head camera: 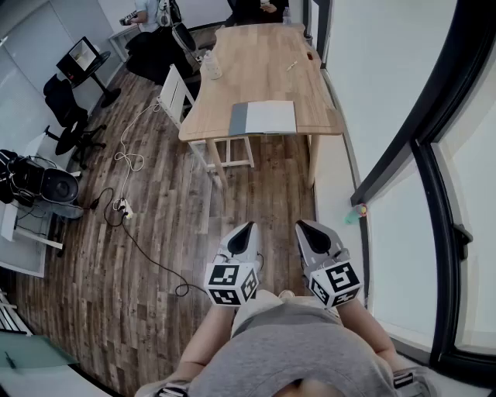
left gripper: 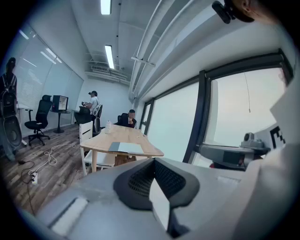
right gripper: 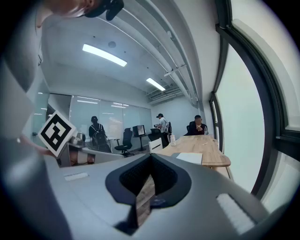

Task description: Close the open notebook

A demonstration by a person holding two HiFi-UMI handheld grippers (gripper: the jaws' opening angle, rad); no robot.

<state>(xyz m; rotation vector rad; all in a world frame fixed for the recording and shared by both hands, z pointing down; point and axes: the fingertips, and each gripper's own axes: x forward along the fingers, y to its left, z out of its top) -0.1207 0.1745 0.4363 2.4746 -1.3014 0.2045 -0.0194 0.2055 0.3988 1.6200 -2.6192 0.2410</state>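
My left tongs and right tongs are both clenched on nothing. The open notebook lies at the desk's near edge, well ahead of me. Its long side runs along that edge, about equally far from both.

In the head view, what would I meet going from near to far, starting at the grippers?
Left gripper and right gripper side by side → open notebook at the table's near edge → bottle → seated person at the far end.
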